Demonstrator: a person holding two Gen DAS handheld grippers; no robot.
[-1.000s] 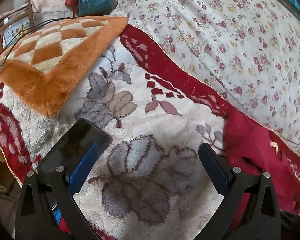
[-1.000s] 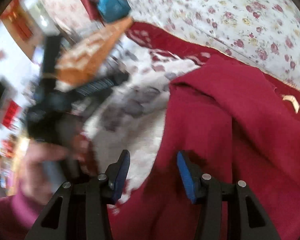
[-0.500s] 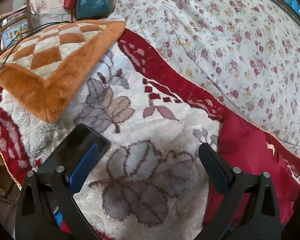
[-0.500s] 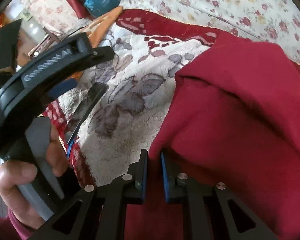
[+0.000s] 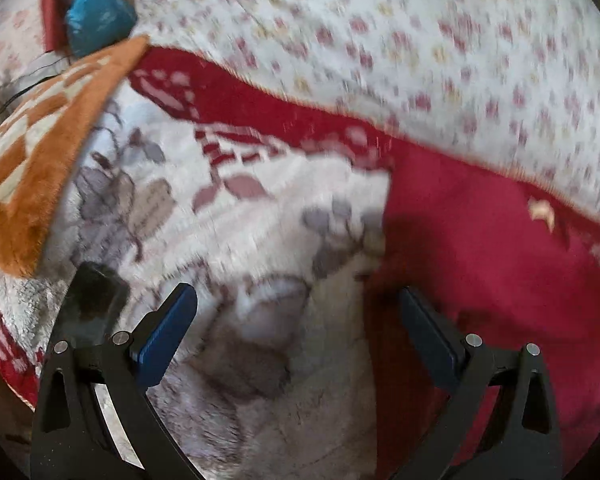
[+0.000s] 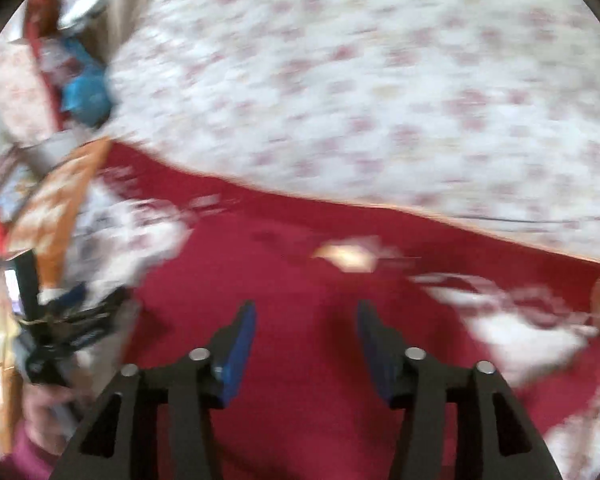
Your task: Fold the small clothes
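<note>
Bedding of floral sheet (image 6: 380, 80) and plush blanket (image 5: 260, 220) underlies both tongs (image 5: 296, 320) (image 6: 306, 332), spread, right's just opened.

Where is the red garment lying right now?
The red garment lies on the fleece blanket, right of centre in the left wrist view, just below the floral bedspread. In the right wrist view it fills the centre.

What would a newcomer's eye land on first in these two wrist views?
The red garment fills the lower middle of the right wrist view, spread on the plush leaf-patterned blanket, with a pale tag near its centre. Above it the floral bedspread takes up the whole top. In the left wrist view an orange checkered cushion sits at the left edge.
</note>
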